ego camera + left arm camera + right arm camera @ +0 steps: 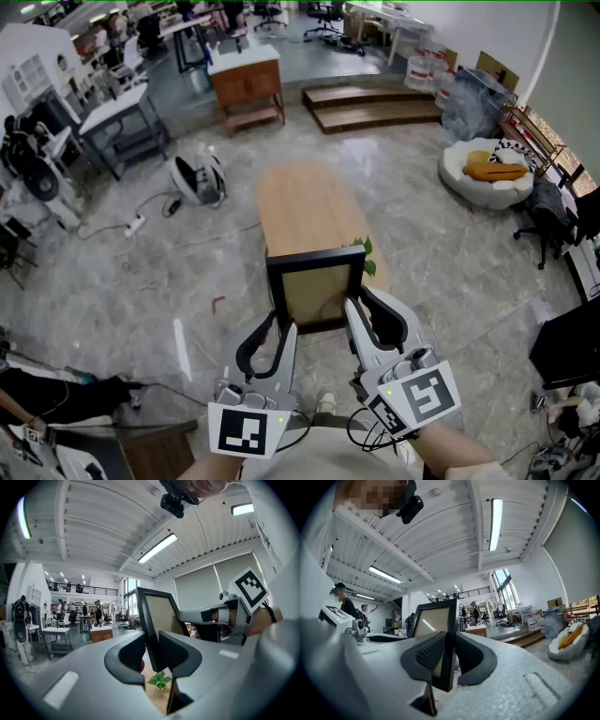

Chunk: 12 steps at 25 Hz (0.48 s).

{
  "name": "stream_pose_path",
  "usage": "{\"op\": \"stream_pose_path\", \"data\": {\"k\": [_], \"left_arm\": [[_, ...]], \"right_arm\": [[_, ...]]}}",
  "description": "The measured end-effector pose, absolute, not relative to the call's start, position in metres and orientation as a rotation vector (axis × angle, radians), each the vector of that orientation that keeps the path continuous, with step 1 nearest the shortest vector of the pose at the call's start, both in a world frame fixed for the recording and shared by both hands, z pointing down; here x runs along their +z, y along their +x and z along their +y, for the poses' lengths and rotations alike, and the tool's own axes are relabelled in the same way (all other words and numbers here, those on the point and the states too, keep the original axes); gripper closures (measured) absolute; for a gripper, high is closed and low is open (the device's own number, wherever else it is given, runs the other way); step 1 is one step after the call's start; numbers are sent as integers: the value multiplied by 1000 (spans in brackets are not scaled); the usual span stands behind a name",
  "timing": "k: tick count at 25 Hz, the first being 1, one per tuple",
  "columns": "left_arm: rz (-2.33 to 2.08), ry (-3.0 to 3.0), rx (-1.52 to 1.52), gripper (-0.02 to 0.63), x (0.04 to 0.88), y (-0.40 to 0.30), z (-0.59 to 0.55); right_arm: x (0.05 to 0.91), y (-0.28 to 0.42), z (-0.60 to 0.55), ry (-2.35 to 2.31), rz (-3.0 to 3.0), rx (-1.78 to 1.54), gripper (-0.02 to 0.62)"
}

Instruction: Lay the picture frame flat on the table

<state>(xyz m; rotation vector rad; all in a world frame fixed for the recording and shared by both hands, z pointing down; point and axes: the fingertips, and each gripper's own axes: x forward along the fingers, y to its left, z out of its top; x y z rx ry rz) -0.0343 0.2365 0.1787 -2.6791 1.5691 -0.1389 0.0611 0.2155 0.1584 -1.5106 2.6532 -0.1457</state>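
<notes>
A black picture frame [314, 281] with a tan panel stands upright over the near end of the oval wooden table [300, 206], held between both grippers. My left gripper [284, 323] is shut on its lower left edge, and the black rim [161, 616] sits between the jaws of that gripper [152, 653]. My right gripper [361, 302] is shut on the lower right edge. In the right gripper view the frame [433, 620] rises out of the gripper [449, 651], edge-on. The frame's bottom is hidden behind the grippers.
A small green plant [366, 251] sits on the table just behind the frame's right side. On the floor around are a white rounded device [199, 178], a wooden cabinet [247, 86], low wooden steps [375, 105] and a white beanbag [487, 173].
</notes>
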Motion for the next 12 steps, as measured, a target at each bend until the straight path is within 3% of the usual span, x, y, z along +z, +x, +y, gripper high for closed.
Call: {"op": "stream_pose_path", "data": {"k": [12], "left_arm": [[1584,-2668,-139,495,184,-23,244]], "right_arm": [[165,72,222,-1506,2670,-130,525]]}}
